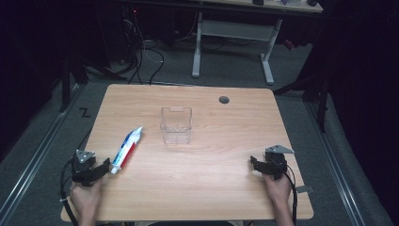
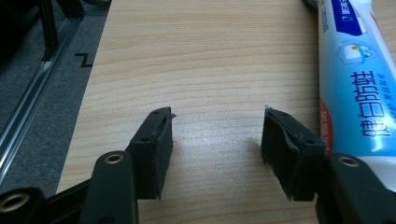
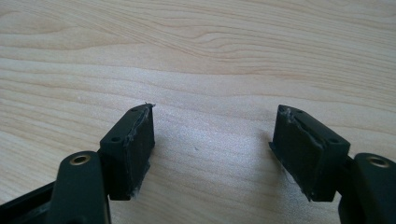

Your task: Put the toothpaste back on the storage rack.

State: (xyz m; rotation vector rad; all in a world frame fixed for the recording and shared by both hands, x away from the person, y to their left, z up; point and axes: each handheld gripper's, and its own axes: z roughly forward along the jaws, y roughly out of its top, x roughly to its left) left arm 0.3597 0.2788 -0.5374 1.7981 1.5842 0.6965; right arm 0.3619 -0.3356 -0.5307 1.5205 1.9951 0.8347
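Toothpaste tube (image 1: 126, 149) on wood table (image 1: 211, 188), grey carpet floor (image 1: 42, 155), dark rm

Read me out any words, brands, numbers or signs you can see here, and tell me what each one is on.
"健白防蛀": large blue Chinese characters along the toothpaste tube, in the left gripper view.
Smaller blue characters beside that line: too small to read.
White print on the dark blue band near the tube's far end: too blurred to read.
Black "Z"-shaped zigzag mark: on the grey floor left of the table.

High view overhead, forward-down on the table (image 1: 202, 188); both gripper views close, low, perhaps near-level, sharing its wood.
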